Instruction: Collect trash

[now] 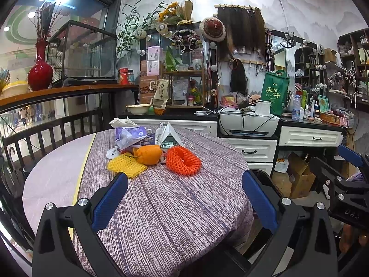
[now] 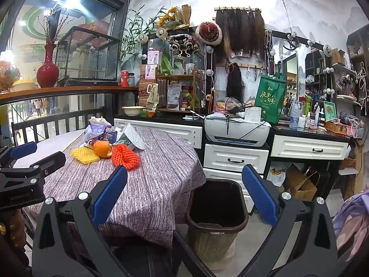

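Blue-padded fingers of left gripper (image 1: 184,198) and right gripper (image 2: 184,196) spread wide, empty, short of the orange foam net (image 1: 183,160).

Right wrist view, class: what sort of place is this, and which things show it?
Probably a costume and make-up studio in a mall: hanging hairpieces, a bulb-lit vanity mirror, and cosmetic bottles crowding the counter.

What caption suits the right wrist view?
Open right gripper above an empty bin, trash pile waiting on the table.
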`<act>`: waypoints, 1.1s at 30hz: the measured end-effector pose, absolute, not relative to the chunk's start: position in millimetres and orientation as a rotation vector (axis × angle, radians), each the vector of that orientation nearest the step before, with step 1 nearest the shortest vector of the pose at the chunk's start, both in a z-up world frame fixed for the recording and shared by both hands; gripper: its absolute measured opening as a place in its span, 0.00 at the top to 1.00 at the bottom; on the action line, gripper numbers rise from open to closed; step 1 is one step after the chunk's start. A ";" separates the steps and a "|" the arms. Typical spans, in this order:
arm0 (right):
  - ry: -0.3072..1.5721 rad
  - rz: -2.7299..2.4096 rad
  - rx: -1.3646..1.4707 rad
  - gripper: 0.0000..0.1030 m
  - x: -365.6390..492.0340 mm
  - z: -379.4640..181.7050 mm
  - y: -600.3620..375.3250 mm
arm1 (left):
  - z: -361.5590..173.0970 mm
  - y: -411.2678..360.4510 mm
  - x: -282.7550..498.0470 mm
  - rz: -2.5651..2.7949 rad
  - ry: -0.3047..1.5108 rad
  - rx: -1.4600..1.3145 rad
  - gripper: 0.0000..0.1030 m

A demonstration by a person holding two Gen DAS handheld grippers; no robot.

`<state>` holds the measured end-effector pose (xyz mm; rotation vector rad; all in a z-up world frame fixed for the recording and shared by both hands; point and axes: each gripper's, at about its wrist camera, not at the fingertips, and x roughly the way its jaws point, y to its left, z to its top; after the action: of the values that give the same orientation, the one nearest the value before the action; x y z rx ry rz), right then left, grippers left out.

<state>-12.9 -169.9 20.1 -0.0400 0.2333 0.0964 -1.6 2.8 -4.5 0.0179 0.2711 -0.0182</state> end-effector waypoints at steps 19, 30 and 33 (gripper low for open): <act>0.251 0.093 -0.034 0.05 -8.3 20.0 -170.3 | -8.5 4.6 -0.2 -0.018 0.278 0.015 0.05; 0.268 0.091 -0.030 0.05 -6.6 16.9 -171.8 | -7.8 4.4 0.2 -0.017 0.280 0.014 0.05; 0.265 0.089 -0.031 0.05 -8.0 17.7 -172.2 | -11.6 5.6 1.1 -0.017 0.284 0.012 0.05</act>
<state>-8.0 -172.2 17.7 -0.0306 0.2650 0.0887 1.1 5.6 -11.6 0.0115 0.2837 -0.0171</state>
